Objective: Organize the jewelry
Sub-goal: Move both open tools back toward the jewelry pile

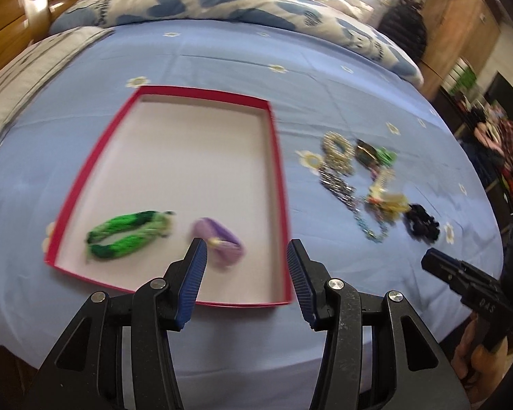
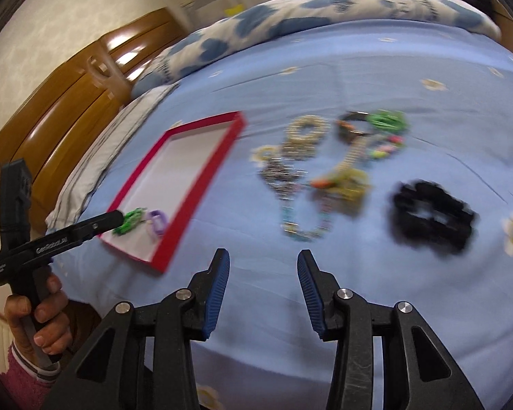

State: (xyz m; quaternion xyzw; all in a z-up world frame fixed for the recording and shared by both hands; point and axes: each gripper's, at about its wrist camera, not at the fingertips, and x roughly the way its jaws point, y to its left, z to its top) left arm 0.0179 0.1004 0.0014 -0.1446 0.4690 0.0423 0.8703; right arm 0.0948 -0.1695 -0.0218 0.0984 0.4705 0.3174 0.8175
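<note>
Left tool [image 1: 247, 247]: jaws wide, empty, hanging over the near right corner of the tray.
Right tool [image 2: 263, 256]: jaws wide, empty, above bare sheet at the near edge of the bed, facing the loose pile.
Tray [image 1: 279, 184]: red rim, pale floor, lying flat on the bed [image 1: 222, 58], left of the pile; its long axis runs near to far.
In tray: green band [image 1: 126, 235] at the near left, purple band [image 1: 219, 242] just right of it, close under the left tool's left finger.
Pile [image 2: 328, 171]: beaded and chain pieces tangled together, right of the tray and apart from it; blur hides which strands cross.
Beaded ring [image 2: 304, 133]: at the pile's far left.
Scrunchie [image 2: 434, 212]: black, on its own at the right of the pile, near side.
Key relation: the pile lies straight ahead of the right tool and a little far; the scrunchie lies ahead and to its right. The right hand is the nearer one by my reading; the left tool would have to cross the tray rim to reach anything loose.
Progress: two pieces appear sorted, most of the jewelry is still out on the sheet.
Risk: tangled chains may drag neighbours along when one is lifted.
</note>
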